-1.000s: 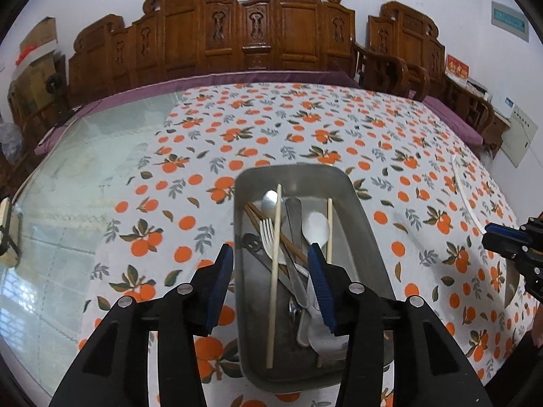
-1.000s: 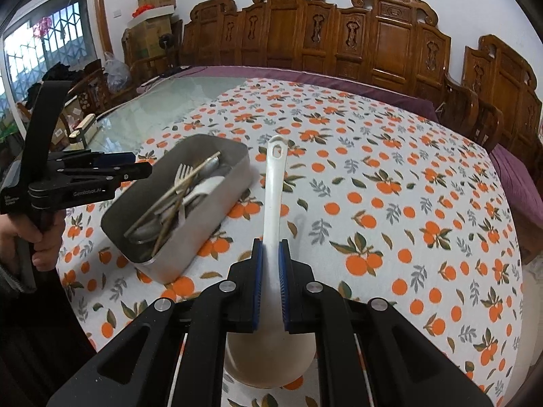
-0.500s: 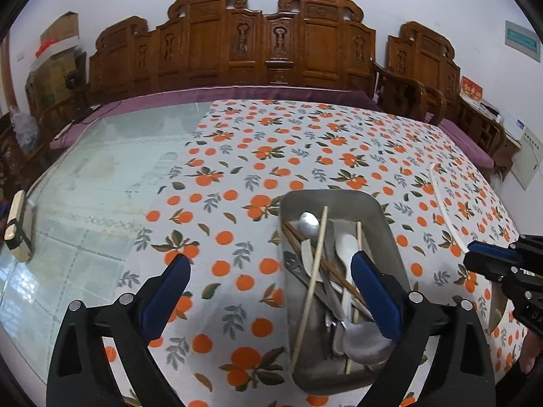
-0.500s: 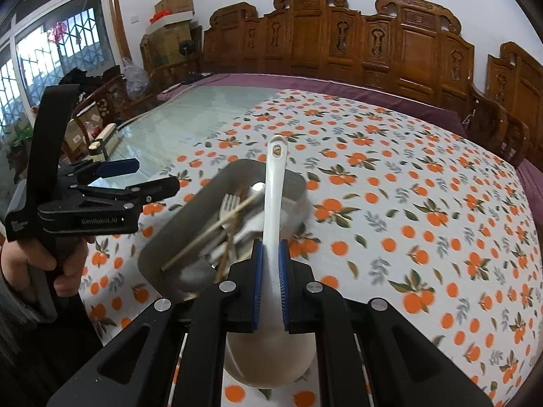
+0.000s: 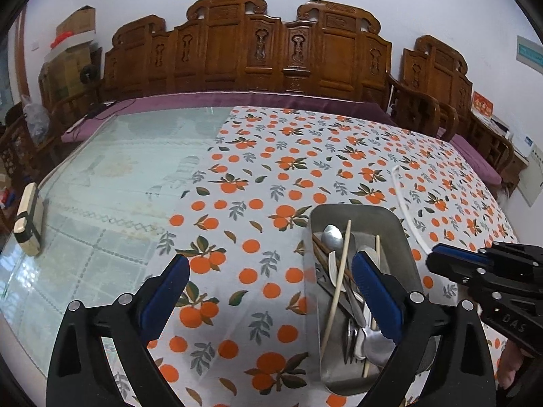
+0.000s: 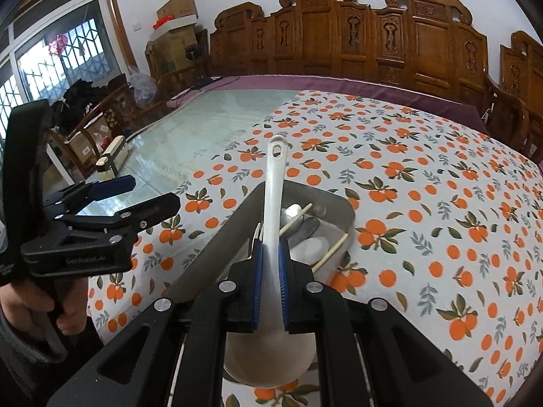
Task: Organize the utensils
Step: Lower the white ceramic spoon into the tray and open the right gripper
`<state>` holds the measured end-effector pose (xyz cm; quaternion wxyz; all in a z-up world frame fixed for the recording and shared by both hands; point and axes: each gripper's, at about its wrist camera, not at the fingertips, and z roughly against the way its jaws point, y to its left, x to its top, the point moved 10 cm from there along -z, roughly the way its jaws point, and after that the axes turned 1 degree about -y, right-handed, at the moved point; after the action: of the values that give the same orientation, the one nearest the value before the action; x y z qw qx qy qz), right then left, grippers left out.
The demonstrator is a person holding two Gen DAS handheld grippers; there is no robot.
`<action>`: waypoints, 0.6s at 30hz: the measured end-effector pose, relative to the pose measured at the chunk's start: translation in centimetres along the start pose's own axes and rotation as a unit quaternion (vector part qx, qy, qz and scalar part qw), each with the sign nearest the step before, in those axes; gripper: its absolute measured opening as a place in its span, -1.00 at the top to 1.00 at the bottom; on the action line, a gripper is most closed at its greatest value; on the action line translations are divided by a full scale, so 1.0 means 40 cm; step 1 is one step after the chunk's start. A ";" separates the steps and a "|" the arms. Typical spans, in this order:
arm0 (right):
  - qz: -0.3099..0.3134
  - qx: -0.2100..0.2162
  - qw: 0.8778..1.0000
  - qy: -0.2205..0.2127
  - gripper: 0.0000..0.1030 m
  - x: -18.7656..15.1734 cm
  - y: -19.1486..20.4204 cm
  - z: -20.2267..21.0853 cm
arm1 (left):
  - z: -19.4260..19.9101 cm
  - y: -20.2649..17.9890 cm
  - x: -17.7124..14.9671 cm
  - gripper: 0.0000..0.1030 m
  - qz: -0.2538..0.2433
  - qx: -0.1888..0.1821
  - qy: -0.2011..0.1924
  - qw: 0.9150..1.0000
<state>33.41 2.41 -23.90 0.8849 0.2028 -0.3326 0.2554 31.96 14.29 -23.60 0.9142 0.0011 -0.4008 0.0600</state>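
A metal tray [image 5: 404, 237] sits on the orange-print cloth and holds chopsticks [image 5: 339, 278], metal spoons [image 5: 332, 235] and a fork. My left gripper [image 5: 271, 288] is open wide and empty; its right finger [image 5: 373, 295] hangs over the tray and its left one over the cloth. My right gripper [image 6: 270, 271] is shut on the handle of a white plastic rice spoon [image 6: 275, 183], whose bowl lies under the gripper body. The spoon points out over the tray [image 6: 217, 240]. The left gripper [image 6: 154, 191] shows left of the tray, the right gripper [image 5: 437, 257] at its right.
Bare glass tabletop [image 5: 112, 183] lies left of the cloth, with a wooden block [image 5: 29, 220] near its left edge. Carved wooden chairs [image 5: 271, 54] line the far side. A hand [image 6: 40, 308] holds the left gripper's grip.
The left gripper's jaws spread wide and it shifted left, off the tray's middle. The right gripper carried the white spoon leftward until it sits over the tray.
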 end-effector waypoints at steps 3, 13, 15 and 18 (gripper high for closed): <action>-0.002 -0.004 1.000 0.006 0.79 -0.004 0.000 -0.025 | -0.001 0.005 0.000 -0.80 0.000 0.002 0.001 1.000; -0.017 -0.006 0.999 0.034 0.79 -0.044 -0.010 -0.113 | -0.005 0.010 -0.001 -0.80 0.001 0.005 0.003 1.000; -0.022 -0.005 0.999 0.037 0.84 -0.047 -0.011 -0.122 | -0.007 0.010 -0.002 -0.80 0.002 0.005 0.003 1.000; -0.028 -0.007 0.999 0.039 0.92 -0.048 -0.019 -0.134 | -0.009 0.010 -0.002 -0.80 0.001 0.005 0.004 1.000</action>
<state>35.22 4.02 -29.09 0.9053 0.1958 -0.2938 0.2361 32.14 14.69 -23.94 0.9158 0.0053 -0.3966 0.0631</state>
